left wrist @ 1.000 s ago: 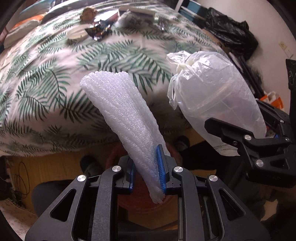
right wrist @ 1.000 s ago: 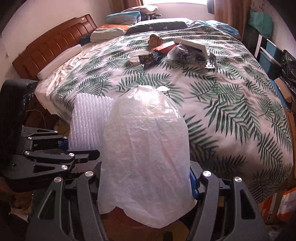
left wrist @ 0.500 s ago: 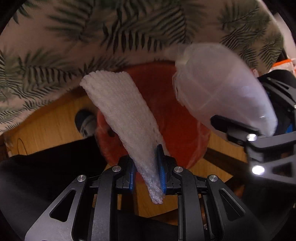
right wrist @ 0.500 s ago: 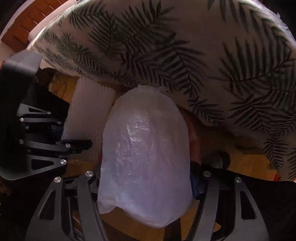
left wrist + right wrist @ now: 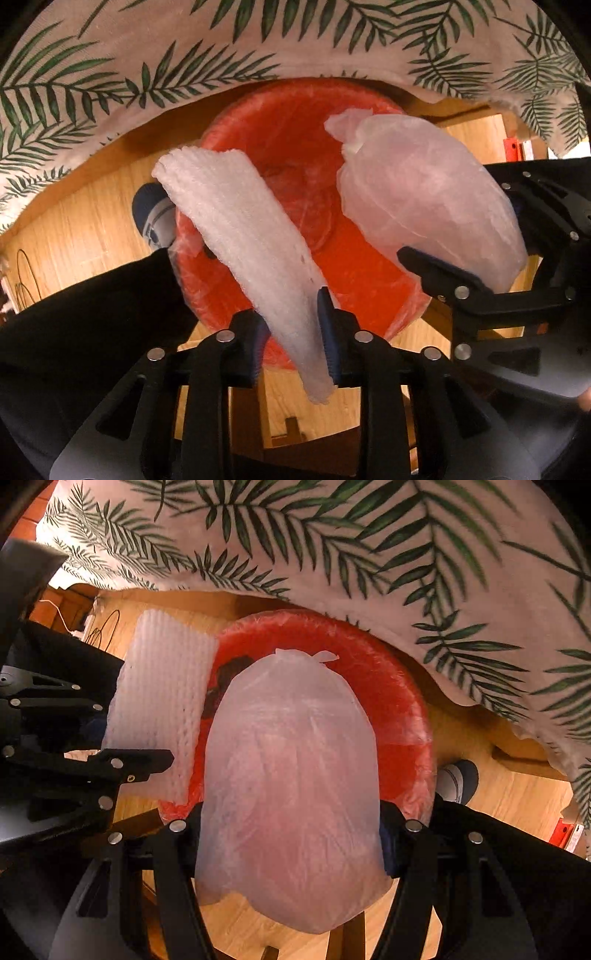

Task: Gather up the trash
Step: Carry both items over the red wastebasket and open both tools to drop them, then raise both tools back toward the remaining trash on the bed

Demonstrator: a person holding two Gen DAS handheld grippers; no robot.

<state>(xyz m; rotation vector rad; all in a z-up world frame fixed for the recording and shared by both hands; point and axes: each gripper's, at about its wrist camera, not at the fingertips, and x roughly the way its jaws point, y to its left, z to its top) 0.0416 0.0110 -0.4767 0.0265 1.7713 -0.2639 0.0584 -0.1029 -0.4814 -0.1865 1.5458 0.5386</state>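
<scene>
A round red bin (image 5: 369, 273) with a clear liner stands on the wooden floor under the bed's edge. My left gripper (image 5: 291, 325) points down over the bin with a white ribbed foam sheet (image 5: 240, 229) between its blue pads. Its jaws are opening, and the sheet still hangs from them over the bin's left side. My right gripper (image 5: 291, 834) is shut on a tied, translucent plastic bag (image 5: 291, 757) above the bin's rim (image 5: 369, 653). The bag (image 5: 424, 199) hangs to the right of the foam sheet (image 5: 162, 709), apart from it.
A bedspread (image 5: 369, 535) with a palm-leaf print overhangs the bin's far side. A person's feet in blue and white socks (image 5: 153, 218) (image 5: 458, 779) stand on either side of the bin, with dark trouser legs (image 5: 74, 314) below. Cables (image 5: 26, 277) lie on the floor at the left.
Both grippers sank from above the bed and tipped downward, carrying the foam sheet and the bag over the red bin. The left jaws now stand slightly wider.
</scene>
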